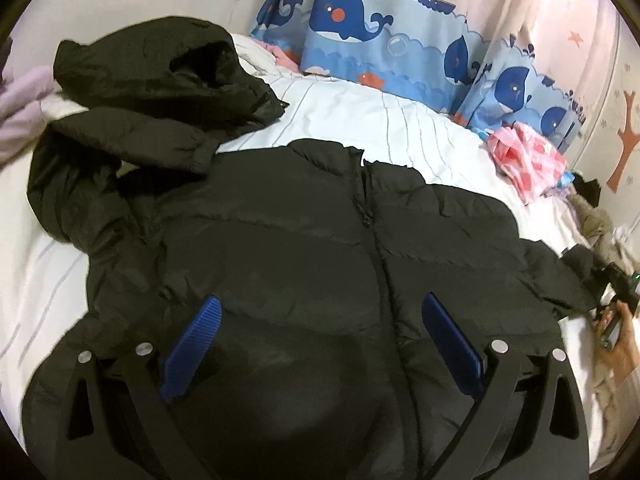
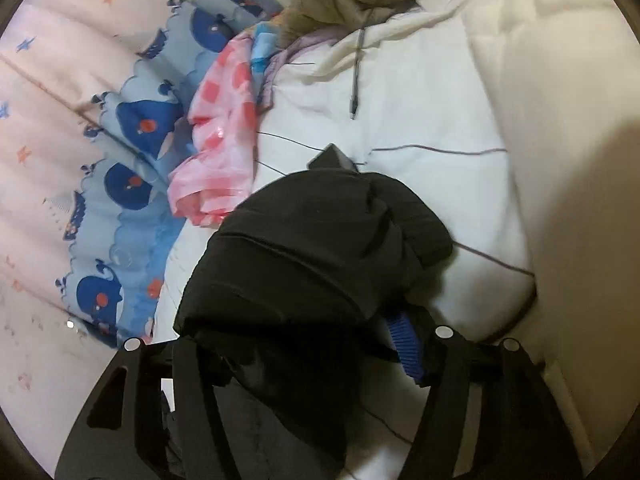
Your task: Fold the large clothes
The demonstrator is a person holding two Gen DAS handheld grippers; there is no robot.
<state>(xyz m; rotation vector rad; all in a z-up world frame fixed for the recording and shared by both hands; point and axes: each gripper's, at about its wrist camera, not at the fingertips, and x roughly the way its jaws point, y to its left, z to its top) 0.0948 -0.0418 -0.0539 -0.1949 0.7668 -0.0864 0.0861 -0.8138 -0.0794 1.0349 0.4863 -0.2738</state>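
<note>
Black puffer jacket spread front-up on the white striped bedding, zip closed, hood flopped at far left. Right gripper clamps a bunched sleeve; left gripper hovers wide apart, holding nothing, above the jacket's lower front. Whale-print curtain behind, pink checked cloth beside it.
</note>
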